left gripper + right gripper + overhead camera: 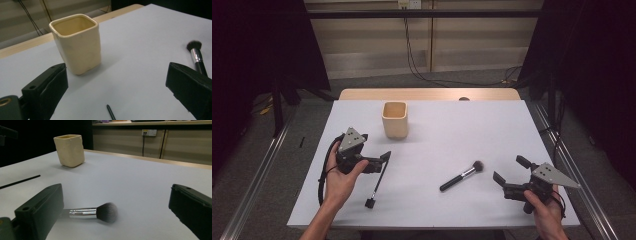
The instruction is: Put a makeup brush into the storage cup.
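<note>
Two grippers sit low over the white table [462, 130], both with jaws spread wide and holding nothing. Left gripper [384, 159] hovers over the thin black brush [378, 186], which lies flat below the cream cup [395, 120]. Right gripper [508, 170] faces the powder brush [462, 175], which lies flat just beside it, bristles toward the table's far side, well apart from the cup
</note>
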The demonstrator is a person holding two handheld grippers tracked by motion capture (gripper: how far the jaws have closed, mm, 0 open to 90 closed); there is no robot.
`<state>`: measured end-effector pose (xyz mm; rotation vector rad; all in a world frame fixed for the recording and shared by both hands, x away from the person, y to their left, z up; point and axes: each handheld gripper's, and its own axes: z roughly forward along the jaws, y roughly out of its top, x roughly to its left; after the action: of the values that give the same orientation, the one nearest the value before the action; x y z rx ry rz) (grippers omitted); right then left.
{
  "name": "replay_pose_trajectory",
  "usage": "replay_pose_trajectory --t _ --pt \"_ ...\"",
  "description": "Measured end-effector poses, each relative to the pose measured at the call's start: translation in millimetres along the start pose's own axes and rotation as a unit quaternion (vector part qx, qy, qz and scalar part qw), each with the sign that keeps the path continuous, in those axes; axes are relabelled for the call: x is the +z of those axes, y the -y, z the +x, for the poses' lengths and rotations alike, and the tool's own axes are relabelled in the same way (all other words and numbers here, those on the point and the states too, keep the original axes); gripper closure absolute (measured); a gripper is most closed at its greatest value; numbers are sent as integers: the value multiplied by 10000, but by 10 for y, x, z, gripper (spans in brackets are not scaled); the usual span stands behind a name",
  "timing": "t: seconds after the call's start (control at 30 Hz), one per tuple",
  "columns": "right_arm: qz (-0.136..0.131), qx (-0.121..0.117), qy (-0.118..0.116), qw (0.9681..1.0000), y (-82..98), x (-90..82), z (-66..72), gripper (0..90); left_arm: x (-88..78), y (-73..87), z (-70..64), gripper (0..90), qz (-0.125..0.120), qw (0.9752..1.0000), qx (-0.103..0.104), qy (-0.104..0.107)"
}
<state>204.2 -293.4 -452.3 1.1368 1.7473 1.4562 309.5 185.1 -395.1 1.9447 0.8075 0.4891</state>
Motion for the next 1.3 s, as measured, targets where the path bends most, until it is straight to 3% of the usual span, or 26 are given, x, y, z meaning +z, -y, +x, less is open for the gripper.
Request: replay_pose_trajectory --t 0.17,0.33,0.4,0.47,0.57,0.77,1.03,1.3 --pt "27 25 9 10000 2 2 -3 0 7 -33 11 55 330 9993 -120 122" --pt "38 18 -17 10000 4 2 -3 0 44 -21 5 58 913 9956 -62 184" --pt "43 -3 -17 10000 4 1 0 0 60 -13 1 58 1135 9929 41 347" --pt "45 -17 -36 10000 3 4 2 0 74 -6 0 58 1398 9894 131 358" --pt "53 -26 -56 10000 1 6 4 0 87 13 16 57 1577 9868 59 364" --pt "70 -39 -68 9999 1 8 4 0 90 18 27 59 1994 9792 -171 338" --pt "86 -70 -79 9999 -1 6 5 0 151 55 51 71 2605 9649 -231 216" --pt "115 -63 -76 9999 0 15 9 0 221 107 28 75 3162 9475 -450 173"
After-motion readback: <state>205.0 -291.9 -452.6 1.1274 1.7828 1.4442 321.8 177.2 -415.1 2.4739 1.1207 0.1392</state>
